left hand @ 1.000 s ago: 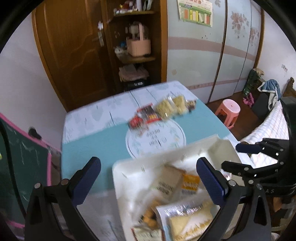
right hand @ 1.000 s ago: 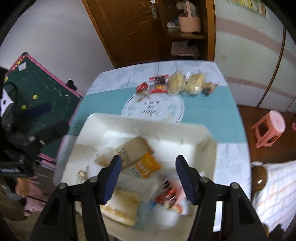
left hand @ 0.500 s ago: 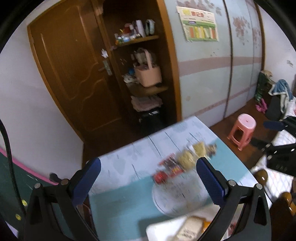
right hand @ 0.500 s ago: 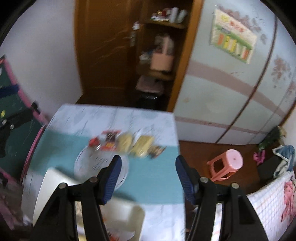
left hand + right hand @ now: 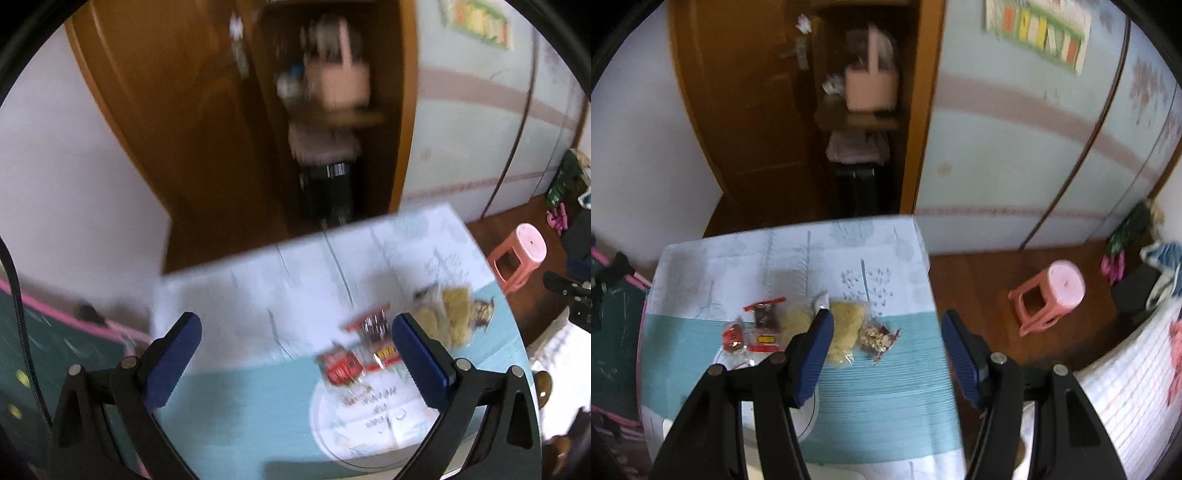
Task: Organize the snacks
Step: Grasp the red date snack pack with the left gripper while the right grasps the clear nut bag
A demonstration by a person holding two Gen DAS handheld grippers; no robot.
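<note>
- Now both views look out over the far half of the tabletop; a second ago each looked down on a white tray heaped with packets, and that tray has dropped out of the left wrist view altogether.
- Since half a second ago the row of snacks has slid nearer the lower part of each view, and the door and shelf behind take up less of the picture.
- Left gripper: jaws wide apart with nothing between the blue pads, the same spread as in both earlier frames.
- Right gripper: jaws apart and empty too, hanging over the right edge of the tabletop, unchanged in width.
- The snacks lie in a line across the seam where the white printed cloth meets the teal band — a small red packet at the left, a red-trimmed clear packet beside it, two pale yellow bags in the middle, and a small clear bag of brown bits at the right end.
- In the left wrist view the same row is smeared by motion blur; packet detail is unreadable there.
- Only the left wrist view shows the round white printed mat below the snacks in full; the right wrist view shows more of the pink stool on the wooden floor, well apart from the tabletop.
</note>
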